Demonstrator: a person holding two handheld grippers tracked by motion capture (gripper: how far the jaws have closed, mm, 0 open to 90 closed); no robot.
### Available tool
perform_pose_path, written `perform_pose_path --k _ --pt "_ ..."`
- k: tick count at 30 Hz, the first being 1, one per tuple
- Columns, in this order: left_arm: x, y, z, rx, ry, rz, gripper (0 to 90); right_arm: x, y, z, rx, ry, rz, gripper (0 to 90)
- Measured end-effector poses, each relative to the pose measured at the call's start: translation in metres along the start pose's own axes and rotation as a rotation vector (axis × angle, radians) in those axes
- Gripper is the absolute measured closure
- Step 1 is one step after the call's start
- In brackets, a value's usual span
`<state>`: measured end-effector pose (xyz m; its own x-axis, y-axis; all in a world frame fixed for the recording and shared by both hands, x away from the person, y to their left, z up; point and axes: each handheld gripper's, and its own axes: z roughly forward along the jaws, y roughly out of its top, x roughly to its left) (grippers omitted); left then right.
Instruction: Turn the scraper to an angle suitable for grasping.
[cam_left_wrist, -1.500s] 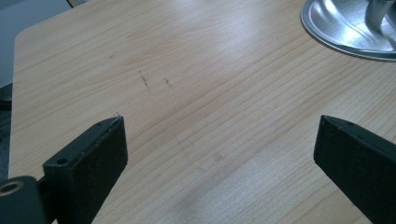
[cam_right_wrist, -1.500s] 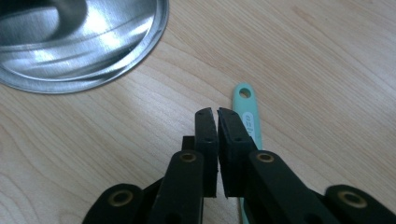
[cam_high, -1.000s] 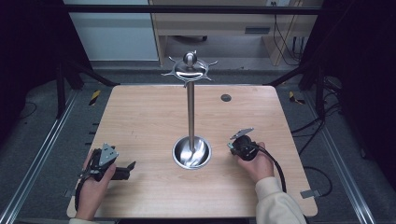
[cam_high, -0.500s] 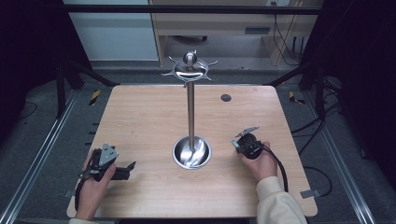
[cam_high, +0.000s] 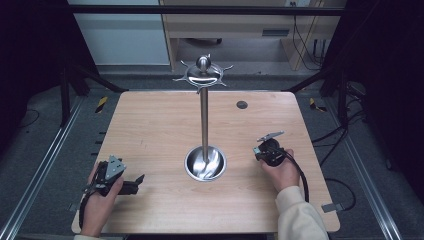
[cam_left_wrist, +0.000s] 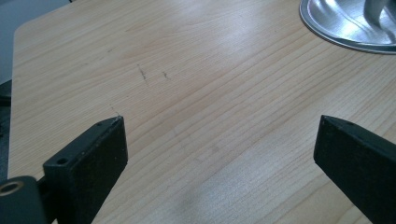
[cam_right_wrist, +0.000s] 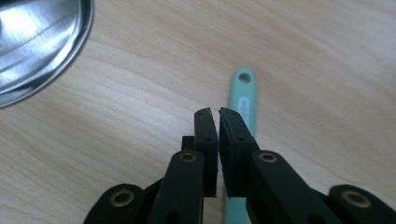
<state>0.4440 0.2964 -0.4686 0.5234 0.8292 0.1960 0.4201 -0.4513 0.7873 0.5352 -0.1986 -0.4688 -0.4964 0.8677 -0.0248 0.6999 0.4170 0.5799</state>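
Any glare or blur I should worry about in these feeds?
High view: surroundings dark, stand's dish gleams. Left gripper view: soft sheen on the table, near claw blurred. Right gripper view: dish glare at top left, teal handle sharp.

A lab-like recording station: a wooden tabletop (cam_high: 150, 130) stands inside a dark metal frame (cam_high: 210, 10), with floor rails (cam_high: 45, 170) and loose cables (cam_high: 335, 135) at 3 o'clock.

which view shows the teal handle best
The right gripper view: the teal handle lies flat on the table, its holed end clear, the rest behind the right gripper. In the high view the hand covers that spot.
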Motion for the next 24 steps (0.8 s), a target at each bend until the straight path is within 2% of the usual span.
perform_pose_path --k 3,5,9,12,18,21,24 --pt "0.000 0.000 0.000 -0.002 -0.001 -0.001 2.7 -0.003 0.010 -0.009 0.012 -0.014 0.000 81.6" --pt "0.001 0.000 0.001 -0.003 -0.009 -0.003 2.7 -0.006 0.017 -0.013 0.051 -0.011 0.012 76.7" --pt "0.000 0.001 0.001 -0.012 -0.012 0.003 2.7 -0.006 0.028 -0.016 0.097 -0.013 0.001 68.5" --pt "-0.001 0.001 0.000 -0.013 -0.012 0.003 2.7 -0.008 0.033 -0.012 0.136 -0.016 0.000 64.5" --pt "0.000 0.001 0.002 -0.010 -0.012 0.002 2.7 -0.012 0.039 -0.001 0.202 -0.020 0.036 63.9" --pt "0.000 0.001 0.001 -0.010 -0.013 0.005 2.7 -0.014 0.039 0.007 0.224 -0.025 0.020 63.4" --pt "0.000 0.001 0.001 -0.012 -0.013 0.006 2.7 -0.015 0.038 0.011 0.245 -0.026 0.030 63.5"
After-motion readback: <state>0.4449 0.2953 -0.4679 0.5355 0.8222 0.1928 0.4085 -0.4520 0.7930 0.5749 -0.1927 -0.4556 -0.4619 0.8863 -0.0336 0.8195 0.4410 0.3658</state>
